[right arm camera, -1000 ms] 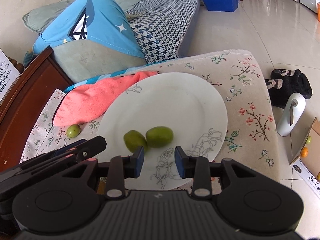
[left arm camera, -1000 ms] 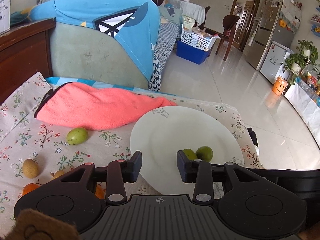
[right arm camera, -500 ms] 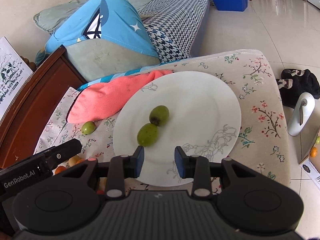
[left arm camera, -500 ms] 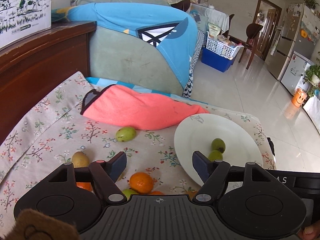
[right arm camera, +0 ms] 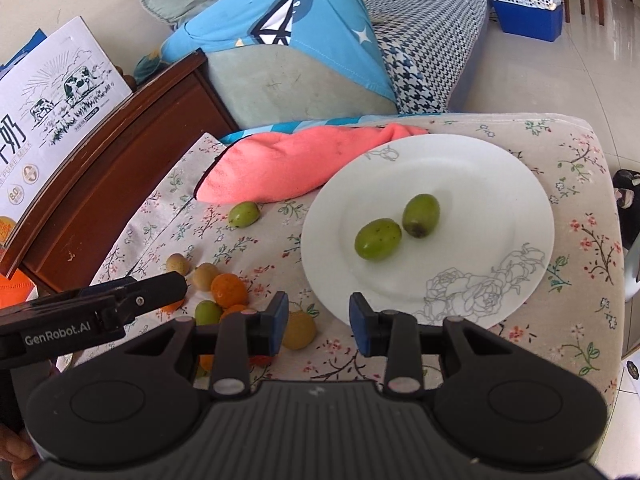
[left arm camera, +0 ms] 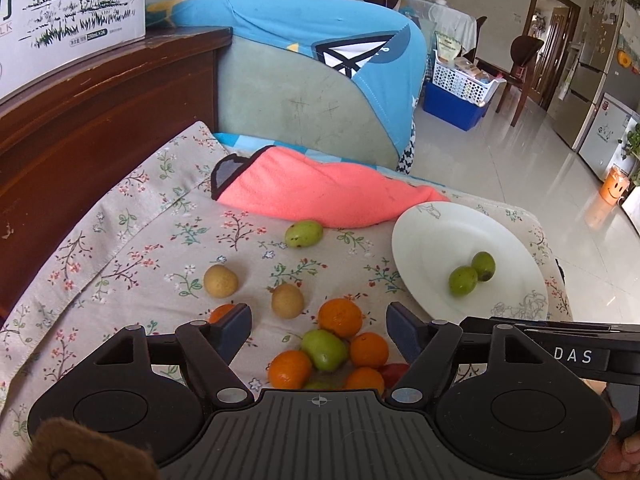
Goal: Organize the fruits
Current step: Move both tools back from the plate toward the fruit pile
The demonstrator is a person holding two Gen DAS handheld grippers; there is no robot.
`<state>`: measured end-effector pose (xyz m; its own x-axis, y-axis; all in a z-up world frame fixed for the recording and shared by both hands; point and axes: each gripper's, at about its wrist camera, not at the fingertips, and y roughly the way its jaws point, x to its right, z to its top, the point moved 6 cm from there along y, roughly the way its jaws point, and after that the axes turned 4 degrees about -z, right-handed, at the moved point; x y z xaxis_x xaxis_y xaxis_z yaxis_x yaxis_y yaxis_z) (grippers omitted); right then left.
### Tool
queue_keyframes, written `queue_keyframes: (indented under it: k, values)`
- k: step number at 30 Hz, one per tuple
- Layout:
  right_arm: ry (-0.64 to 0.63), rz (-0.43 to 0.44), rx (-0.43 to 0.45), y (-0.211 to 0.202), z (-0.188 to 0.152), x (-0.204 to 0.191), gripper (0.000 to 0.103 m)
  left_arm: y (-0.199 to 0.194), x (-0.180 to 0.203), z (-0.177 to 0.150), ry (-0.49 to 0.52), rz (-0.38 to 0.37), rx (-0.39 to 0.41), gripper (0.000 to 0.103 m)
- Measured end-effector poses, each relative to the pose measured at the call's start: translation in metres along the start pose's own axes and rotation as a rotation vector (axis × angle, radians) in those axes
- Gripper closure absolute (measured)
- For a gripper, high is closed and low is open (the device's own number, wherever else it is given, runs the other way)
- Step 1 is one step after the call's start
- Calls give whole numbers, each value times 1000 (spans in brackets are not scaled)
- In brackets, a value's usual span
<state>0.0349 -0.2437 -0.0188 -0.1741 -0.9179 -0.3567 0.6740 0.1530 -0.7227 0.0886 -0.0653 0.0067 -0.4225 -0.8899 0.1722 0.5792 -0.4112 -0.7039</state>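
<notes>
Plainly the left tool (left arm camera: 319,326), spread wide and empty, is the nearer one: a green fruit (left arm camera: 324,349) among the oranges (left arm camera: 340,317) sits between its tips, long axis slanting across the gap. Meanwhile the right tool (right arm camera: 319,320), parted and empty, hovers by the white plate (right arm camera: 520,184), which lies rightward with two green fruits (right arm camera: 378,239).

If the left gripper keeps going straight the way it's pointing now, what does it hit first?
Most likely the pile of oranges and the green fruit lying between the open left gripper's fingers on the floral cloth; depth is uncertain.
</notes>
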Motion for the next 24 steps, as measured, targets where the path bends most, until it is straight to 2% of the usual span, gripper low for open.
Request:
queue_keyframes:
  k: [9, 15, 21, 24]
  values:
    - [-9, 19, -39, 8, -9, -9, 68, -6, -17, -30, -3, 21, -42, 28]
    - [-8, 25, -66, 15, -14, -12, 68, -1, -14, -53, 48, 15, -77, 29]
    - [-3, 11, -82, 22, -17, -14, 68, 6, -13, -58, 60, -2, -70, 32]
    - [7, 9, -89, 25, -17, -14, 68, 8, -13, -58, 54, -16, -63, 37]
